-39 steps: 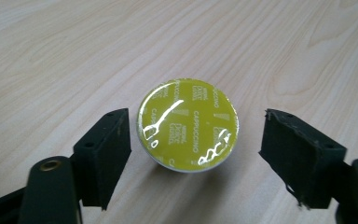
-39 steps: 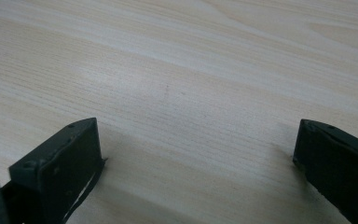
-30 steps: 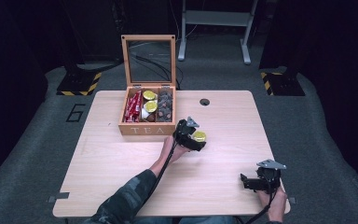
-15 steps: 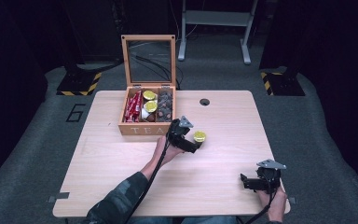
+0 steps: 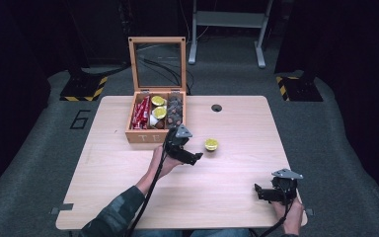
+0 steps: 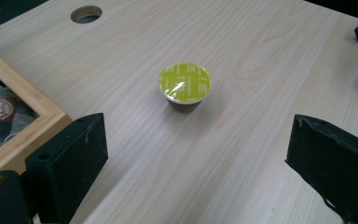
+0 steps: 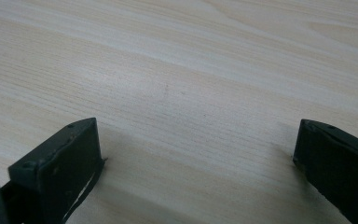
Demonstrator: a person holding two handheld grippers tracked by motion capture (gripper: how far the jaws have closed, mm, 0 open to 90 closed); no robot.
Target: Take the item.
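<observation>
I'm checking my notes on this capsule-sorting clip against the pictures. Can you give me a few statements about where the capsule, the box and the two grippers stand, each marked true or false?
1. The yellow-lidded coffee capsule stands upright on the light wooden table, clear of the left gripper. True; its jaws have just been opening, with nothing between them.
2. The wooden tea box has its glass lid shut. False: the lid stands open.
3. The right gripper holds a capsule. False: its jaws are open over bare table.
4. The capsule lies to the right of the box in the high view. True.
5. The capsule lies on its side. False: it stands lid up.
</observation>
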